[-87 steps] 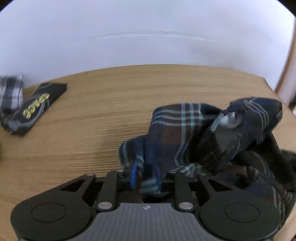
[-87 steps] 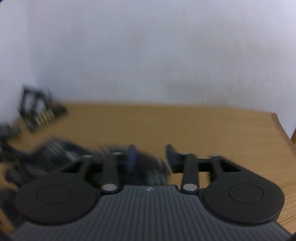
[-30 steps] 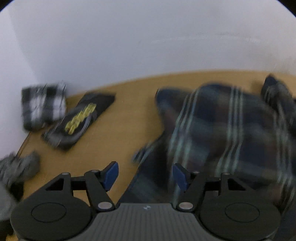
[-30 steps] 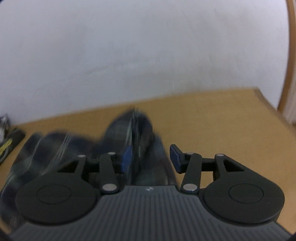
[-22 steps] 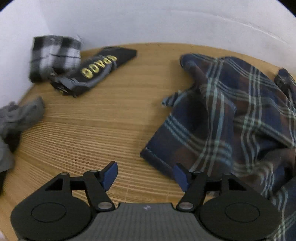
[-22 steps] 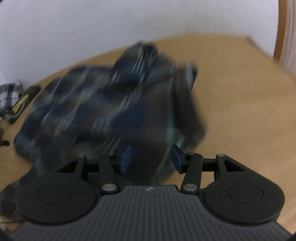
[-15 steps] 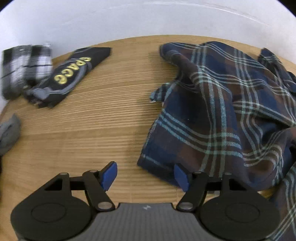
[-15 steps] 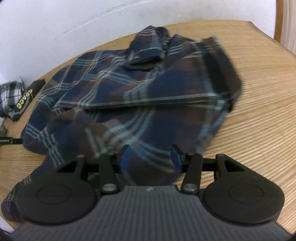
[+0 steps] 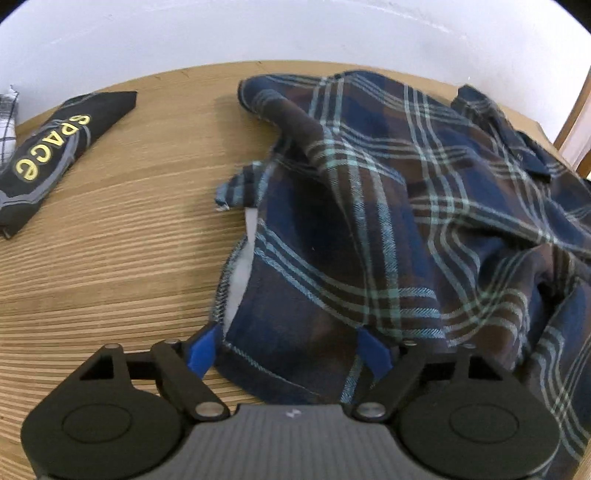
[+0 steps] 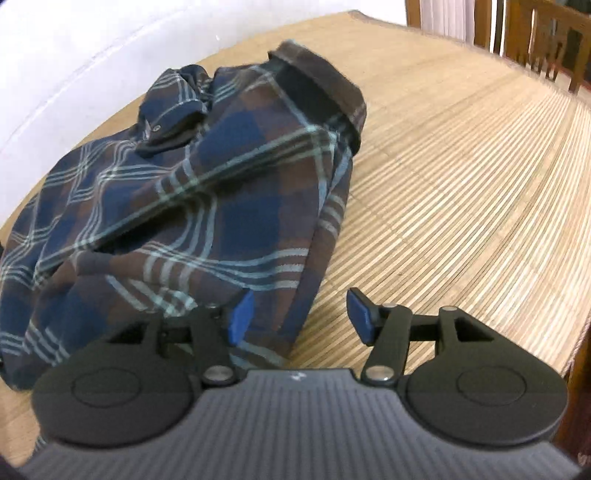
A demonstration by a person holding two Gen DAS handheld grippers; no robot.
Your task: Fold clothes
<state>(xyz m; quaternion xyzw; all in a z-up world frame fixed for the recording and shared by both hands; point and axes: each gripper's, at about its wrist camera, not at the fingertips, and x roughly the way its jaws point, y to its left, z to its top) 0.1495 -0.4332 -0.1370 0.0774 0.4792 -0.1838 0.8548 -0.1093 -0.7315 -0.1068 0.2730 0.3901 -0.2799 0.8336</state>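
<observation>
The plaid shirt (image 9: pixel 388 221) lies crumpled on the wooden table (image 9: pixel 110 240), its near hem corner reaching in between the blue pads of the left gripper (image 9: pixel 288 347), while in the right wrist view its right-hand edge (image 10: pixel 207 206) runs down between the pads of the right gripper (image 10: pixel 299 317), nearer the left pad. The table meets a white wall (image 9: pixel 295 33), a folded black garment (image 9: pixel 55 147) lettered SPACE lies well apart at the far left, and wooden chairs (image 10: pixel 543 37) stand past the far right edge. Both grippers' jaws are opening, the left wide and the right about halfway, with cloth between them but not pinched by either.
</observation>
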